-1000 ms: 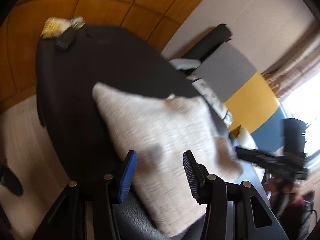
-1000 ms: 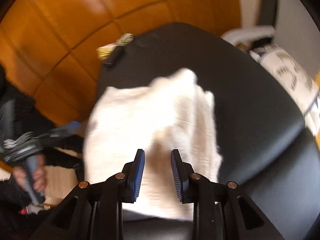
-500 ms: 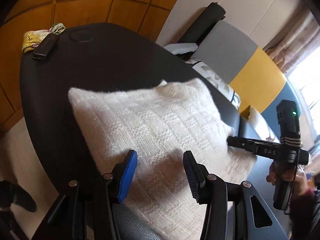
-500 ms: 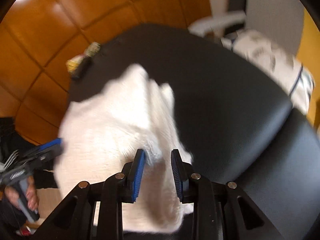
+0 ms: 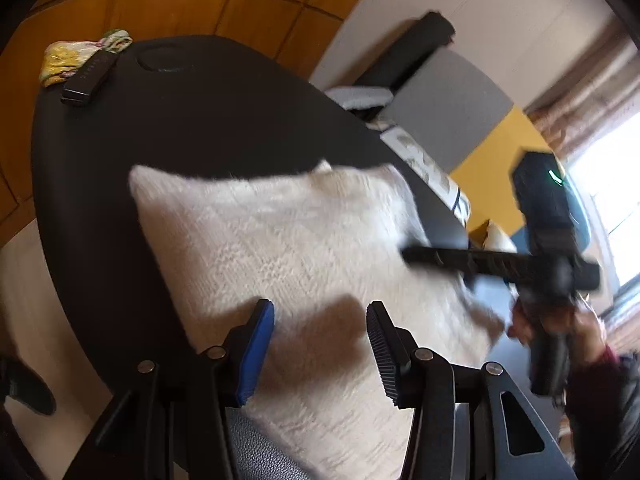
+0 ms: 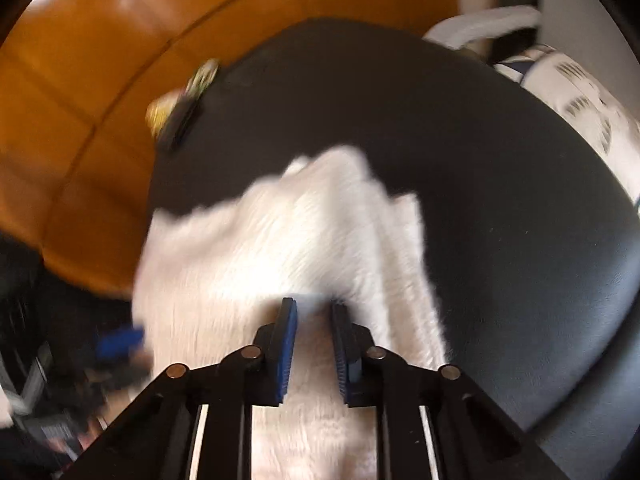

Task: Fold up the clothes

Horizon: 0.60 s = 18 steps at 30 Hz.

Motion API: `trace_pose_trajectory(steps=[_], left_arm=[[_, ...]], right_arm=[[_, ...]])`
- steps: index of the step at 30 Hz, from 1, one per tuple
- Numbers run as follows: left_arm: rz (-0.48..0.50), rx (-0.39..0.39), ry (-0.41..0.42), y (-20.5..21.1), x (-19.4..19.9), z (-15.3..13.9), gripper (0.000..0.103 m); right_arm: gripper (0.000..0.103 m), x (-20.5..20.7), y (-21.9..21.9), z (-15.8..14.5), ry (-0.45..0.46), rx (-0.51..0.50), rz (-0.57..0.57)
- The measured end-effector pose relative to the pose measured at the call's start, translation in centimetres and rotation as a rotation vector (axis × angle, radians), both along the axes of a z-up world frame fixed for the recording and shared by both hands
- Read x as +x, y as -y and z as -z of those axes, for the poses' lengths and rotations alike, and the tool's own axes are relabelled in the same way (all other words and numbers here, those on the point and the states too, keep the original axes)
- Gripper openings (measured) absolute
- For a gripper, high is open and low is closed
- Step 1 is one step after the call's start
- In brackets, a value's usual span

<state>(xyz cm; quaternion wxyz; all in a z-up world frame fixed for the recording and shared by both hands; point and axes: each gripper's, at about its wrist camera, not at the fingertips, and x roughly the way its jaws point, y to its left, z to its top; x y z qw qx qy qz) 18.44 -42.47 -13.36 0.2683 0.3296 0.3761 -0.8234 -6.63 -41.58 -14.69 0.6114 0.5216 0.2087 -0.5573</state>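
Note:
A white knitted garment (image 5: 280,240) lies folded into a rough rectangle on a black leather surface (image 5: 200,132). My left gripper (image 5: 320,320) hovers open over its near edge with nothing between the blue pads. In the right wrist view the garment (image 6: 280,248) is blurred, with layered folds on its right side. My right gripper (image 6: 314,308) has its jaws drawn narrow with white fabric between them. From the left wrist view the right gripper (image 5: 412,258) reaches in sideways over the garment's right edge, held by a hand (image 5: 560,320).
A black remote (image 5: 90,78) and a yellow patterned cloth (image 5: 66,62) sit at the surface's far edge. Orange wood panelling (image 5: 200,4) lies beyond. A sofa with grey, yellow and blue cushions (image 5: 448,112) and a patterned pillow (image 6: 580,112) stands to the right.
The right gripper's jaws have narrowed on the garment's edge. Both views swung and blurred as the hands moved; the left gripper stayed open over the garment.

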Motion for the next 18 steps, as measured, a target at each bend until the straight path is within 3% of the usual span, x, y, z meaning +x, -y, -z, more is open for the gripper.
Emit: trace_pose_trajectory(steps=[4,18], left_arm=[[0.025,-0.024,0.021,-0.1,-0.7,0.5,0.05],[0.032,-0.005,0.045,0.8,-1.2,0.8,0.05]], right_arm=[[0.013,0.4,0.0,-0.1,-0.026,-0.026,0.005],[0.016,-0.9,-0.8,0.2,0.024,0.015,0.039]])
